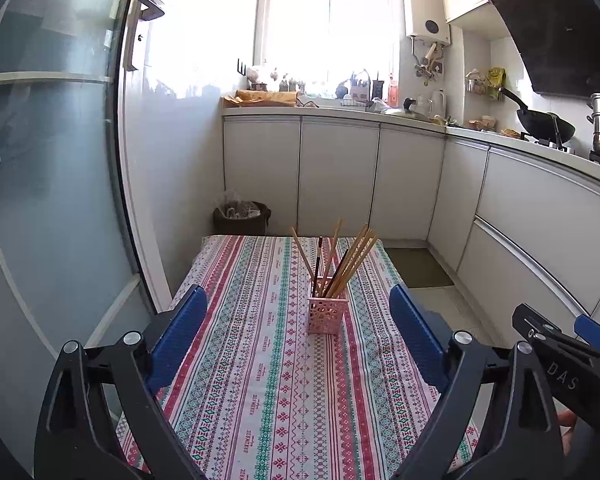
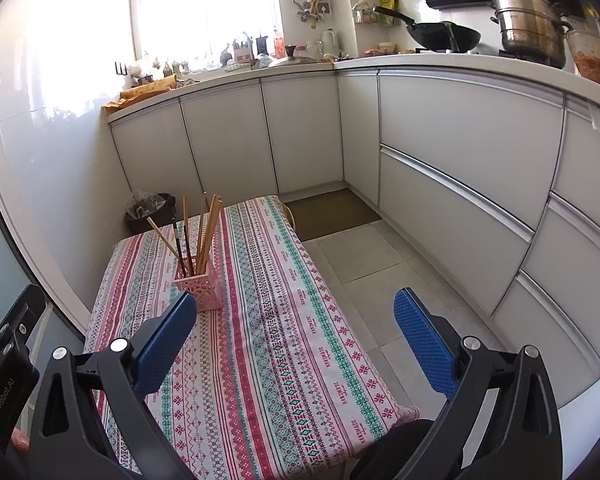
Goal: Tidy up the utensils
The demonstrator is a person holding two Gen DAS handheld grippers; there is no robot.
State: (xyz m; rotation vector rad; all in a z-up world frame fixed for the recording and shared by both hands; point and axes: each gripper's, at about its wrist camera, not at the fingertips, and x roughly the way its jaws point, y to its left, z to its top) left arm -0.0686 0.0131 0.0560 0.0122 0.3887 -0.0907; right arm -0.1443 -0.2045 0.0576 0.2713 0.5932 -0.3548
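Note:
A pink perforated holder (image 1: 327,315) stands upright on the striped tablecloth (image 1: 260,380), with several wooden and dark chopsticks (image 1: 340,258) leaning in it. My left gripper (image 1: 298,300) is open and empty, held above the near part of the table, the holder between and beyond its blue pads. In the right wrist view the holder (image 2: 201,288) and chopsticks (image 2: 198,236) stand to the left. My right gripper (image 2: 296,306) is open and empty over the table's right side. The right gripper's body (image 1: 560,344) shows at the lower right of the left wrist view.
The small table (image 2: 260,340) stands against a glass door (image 1: 52,160) on the left. White kitchen cabinets (image 2: 440,160) run along the back and right, with a wok (image 2: 444,34) and steel pot (image 2: 528,26) on the counter. A dark bin (image 1: 242,218) stands behind the table.

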